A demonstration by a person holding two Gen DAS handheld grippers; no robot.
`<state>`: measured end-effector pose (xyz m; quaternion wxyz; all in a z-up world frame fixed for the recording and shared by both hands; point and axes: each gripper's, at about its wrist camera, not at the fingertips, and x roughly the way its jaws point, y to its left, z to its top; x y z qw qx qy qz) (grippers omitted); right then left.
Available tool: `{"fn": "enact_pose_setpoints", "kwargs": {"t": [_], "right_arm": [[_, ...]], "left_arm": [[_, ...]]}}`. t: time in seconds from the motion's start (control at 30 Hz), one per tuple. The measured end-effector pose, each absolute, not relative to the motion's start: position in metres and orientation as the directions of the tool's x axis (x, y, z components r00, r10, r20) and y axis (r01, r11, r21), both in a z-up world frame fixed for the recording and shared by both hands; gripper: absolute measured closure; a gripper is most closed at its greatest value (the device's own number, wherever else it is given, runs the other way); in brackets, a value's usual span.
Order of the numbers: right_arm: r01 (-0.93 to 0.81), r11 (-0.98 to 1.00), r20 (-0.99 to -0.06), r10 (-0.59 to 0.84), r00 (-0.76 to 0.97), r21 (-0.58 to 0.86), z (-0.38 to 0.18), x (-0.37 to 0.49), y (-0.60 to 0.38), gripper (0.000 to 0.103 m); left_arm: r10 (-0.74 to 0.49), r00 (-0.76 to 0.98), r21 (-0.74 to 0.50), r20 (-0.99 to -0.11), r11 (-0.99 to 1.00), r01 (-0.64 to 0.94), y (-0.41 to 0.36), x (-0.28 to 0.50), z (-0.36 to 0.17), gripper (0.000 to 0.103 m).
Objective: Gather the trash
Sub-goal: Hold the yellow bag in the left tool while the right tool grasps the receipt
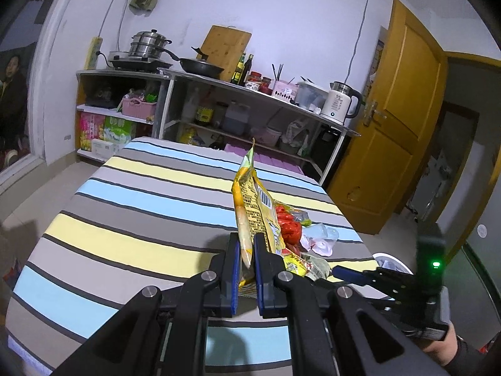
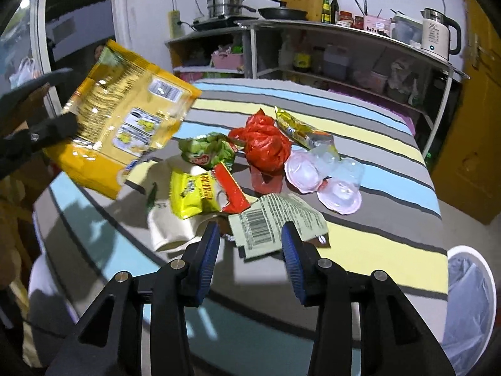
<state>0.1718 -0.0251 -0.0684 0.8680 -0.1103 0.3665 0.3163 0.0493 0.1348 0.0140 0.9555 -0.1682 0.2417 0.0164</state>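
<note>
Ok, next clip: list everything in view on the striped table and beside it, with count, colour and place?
Large snack bag: one, yellow, lifted above the table's left side, held.
Striped cloth: one, grey, blue and yellow, covers the table.
Plastic bag: one, red, crumpled, middle of the pile.
Green wrapper: one, left of the red bag.
Small yellow packet: one, near side of the pile.
Barcode wrapper: one, pale green, nearest the right gripper.
Clear cups: apparently two, pinkish, right of the pile.
Bin: one, white, lined, on the floor at right.
Left gripper: shut on the snack bag.
Right gripper: open, above the barcode wrapper.
</note>
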Motion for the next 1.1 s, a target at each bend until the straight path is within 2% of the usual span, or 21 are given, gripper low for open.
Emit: {"fn": "enact_pose_setpoints", "kwargs": {"t": [0.13,0.43,0.73,0.97,1.1], "right_arm": [[-0.608,0.794,-0.734,0.417,0.536,0.007,-0.078,0.181,-0.024,0.061],[-0.488,0.872,-0.745,0.347,0.570,0.032,-0.077,0.192,-0.077,0.061],[-0.517,0.849,-0.701,0.436,0.564,0.111,-0.060,0.193,-0.063,0.061],[-0.473,0.870,-0.753,0.403,0.520,0.140,-0.076,0.225,-0.044,0.061],[-0.457,0.876,-0.769,0.398,0.501,0.155,-0.079,0.232,-0.043,0.054]], "left_arm": [[-0.053,0.879,-0.322,-0.474,0.939,-0.117,0.138,0.053,0.010,0.095],[-0.068,0.876,-0.329,-0.477,0.938,-0.107,0.137,0.061,0.004,0.095],[-0.071,0.878,-0.331,-0.473,0.938,-0.102,0.138,0.063,0.003,0.095],[-0.079,0.875,-0.337,-0.478,0.936,-0.099,0.139,0.064,0.001,0.095],[-0.092,0.869,-0.341,-0.486,0.935,-0.092,0.137,0.069,-0.002,0.095]]}}
